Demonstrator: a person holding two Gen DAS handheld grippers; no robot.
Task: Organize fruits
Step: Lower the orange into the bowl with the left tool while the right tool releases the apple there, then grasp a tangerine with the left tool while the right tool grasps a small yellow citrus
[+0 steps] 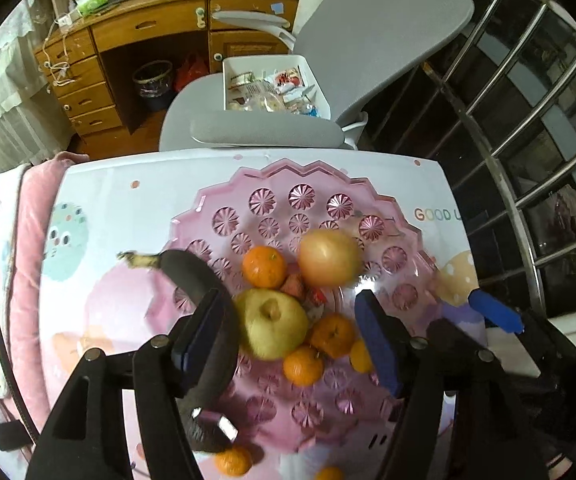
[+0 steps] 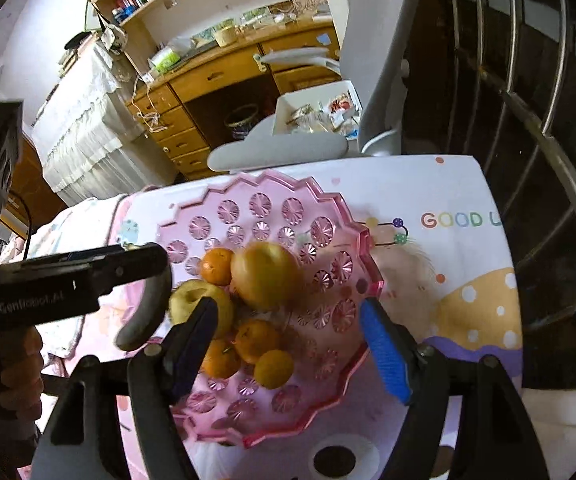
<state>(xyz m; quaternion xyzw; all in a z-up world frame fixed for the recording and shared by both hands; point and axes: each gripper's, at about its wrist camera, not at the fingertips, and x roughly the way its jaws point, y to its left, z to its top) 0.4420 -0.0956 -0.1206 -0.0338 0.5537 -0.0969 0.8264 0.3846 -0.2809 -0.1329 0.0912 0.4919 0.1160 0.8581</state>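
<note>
Right now both wrist views look down on a pink faceted fruit plate (image 1: 320, 184) that sits on a white tabletop (image 1: 127, 200) printed with cartoon shapes and coloured letters. Heaped in the plate's middle are a large yellow-orange round fruit (image 1: 329, 257), a green-yellow apple (image 1: 271, 324) just in front of it, and several small oranges (image 1: 264, 266) packed around them, all touching or nearly so. A very dark, overripe banana (image 1: 191, 276) curves along the plate's left side, its stem end poking out over the rim. The left gripper (image 1: 288, 332) hangs above the plate with its blue-padded jaws standing apart; the banana passes close beside the left pad, but the pads press on nothing and the apple and oranges show in the gap between them. Two more oranges lie at the bottom edge of the left view, outside the plate as far as can be told. The right gripper (image 2: 288, 350) likewise hovers over the near part of the plate with jaws parted and empty, the fruit pile visible between its fingers. In the right view the left gripper's black body crosses in from the left, above the banana. Behind the table stand a grey chair (image 1: 368, 40) and a wooden desk (image 1: 147, 28).
</note>
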